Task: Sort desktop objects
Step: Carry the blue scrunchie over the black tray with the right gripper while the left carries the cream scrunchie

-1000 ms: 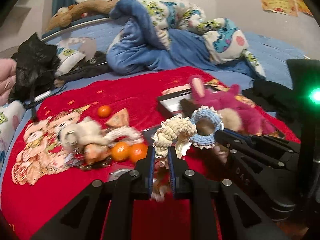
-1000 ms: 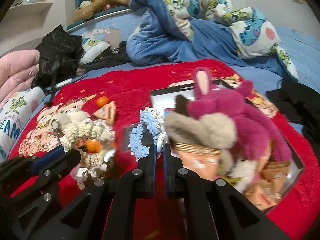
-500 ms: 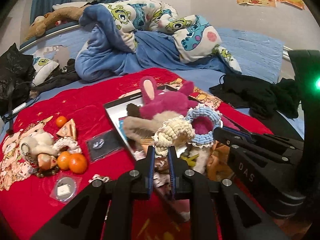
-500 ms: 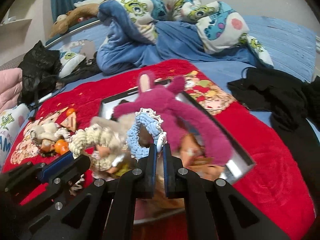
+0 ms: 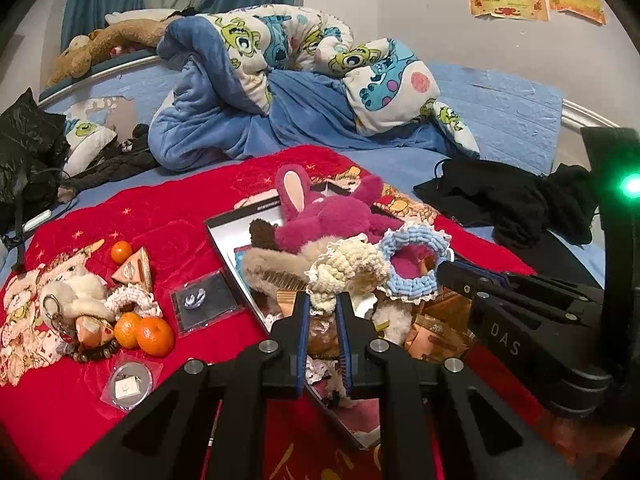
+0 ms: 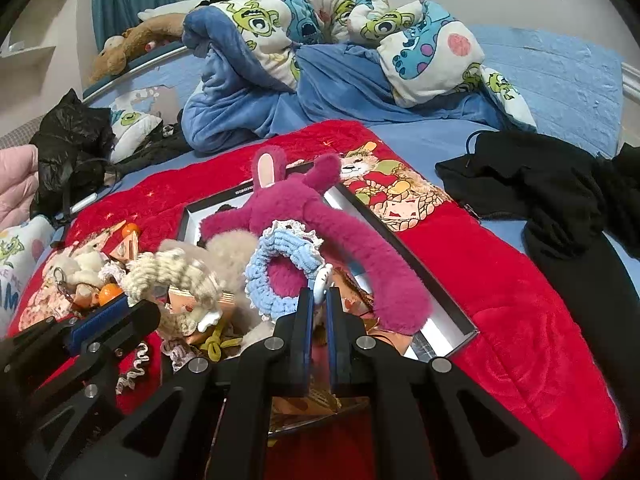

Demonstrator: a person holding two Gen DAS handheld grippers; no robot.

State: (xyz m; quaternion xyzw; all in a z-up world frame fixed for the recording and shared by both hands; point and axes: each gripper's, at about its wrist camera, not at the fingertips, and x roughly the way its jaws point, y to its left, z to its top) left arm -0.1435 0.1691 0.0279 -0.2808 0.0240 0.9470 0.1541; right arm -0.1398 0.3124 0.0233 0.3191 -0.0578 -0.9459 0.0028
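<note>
We see a red blanket (image 5: 168,216) bearing an open box (image 6: 420,276) heaped with a magenta plush rabbit (image 6: 304,204). Above that box, our left gripper (image 5: 322,306) is clamped on a cream crochet scrunchie (image 5: 344,268), and beside it our right gripper (image 6: 316,300) pinches a blue crochet scrunchie (image 6: 260,276).

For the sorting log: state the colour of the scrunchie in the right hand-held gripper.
Light blue with white lace trim; the scrunchie shows best in the right wrist view, pinched in the right hand-held gripper.
</note>
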